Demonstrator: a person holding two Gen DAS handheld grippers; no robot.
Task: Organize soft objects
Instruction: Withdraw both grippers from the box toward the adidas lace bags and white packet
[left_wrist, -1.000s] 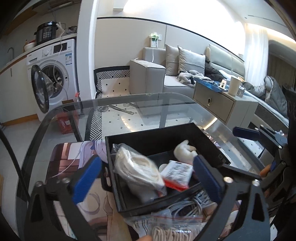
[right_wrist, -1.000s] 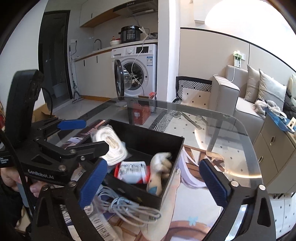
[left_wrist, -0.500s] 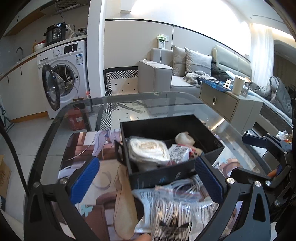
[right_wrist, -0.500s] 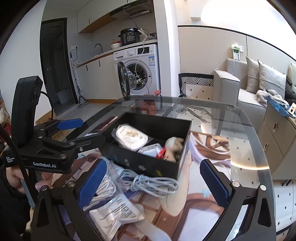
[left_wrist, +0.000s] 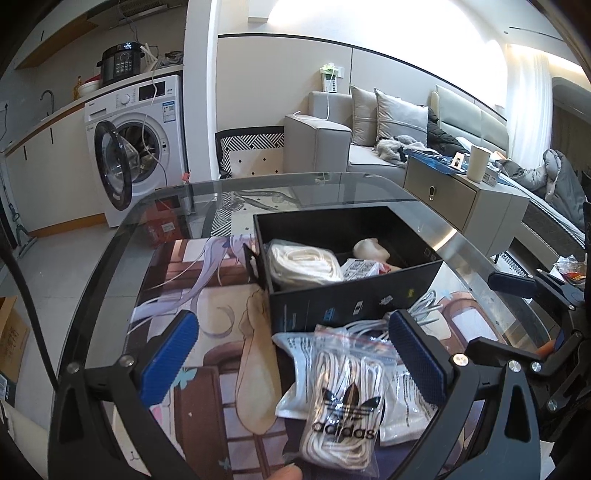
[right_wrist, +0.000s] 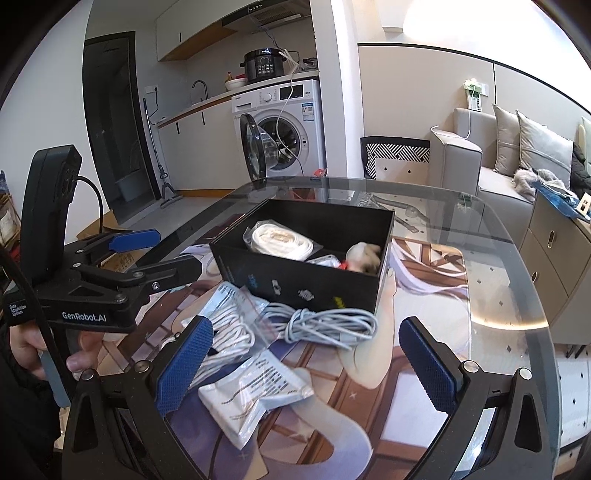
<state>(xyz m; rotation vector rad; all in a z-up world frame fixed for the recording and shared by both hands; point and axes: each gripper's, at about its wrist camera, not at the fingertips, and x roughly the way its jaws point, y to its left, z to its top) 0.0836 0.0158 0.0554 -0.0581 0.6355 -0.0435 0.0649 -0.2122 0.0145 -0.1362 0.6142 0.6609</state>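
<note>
Glass-topped desk (right_wrist: 509, 280): its slick printed mat lets bags skid | open black cardboard box (right_wrist: 314, 254): your push could shift it | left gripper (left_wrist: 295, 354), right gripper (right_wrist: 306, 358): jaws wide, empty | clear bag of white laces (left_wrist: 343, 402), loose grey cable coil (right_wrist: 325, 321): in front of box; cable may snag.

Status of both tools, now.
Left tool: open, holding nothing, above the laces bag.
Right tool: open, holding nothing, above the cable.

black plastic left gripper (right_wrist: 140, 254) and right gripper (right_wrist: 306, 363), blue textured finger pads (right_wrist: 184, 363), silver screws, white "genrobot.ai" lettering, black cable, bare-skinned hand (right_wrist: 48, 350)
</note>
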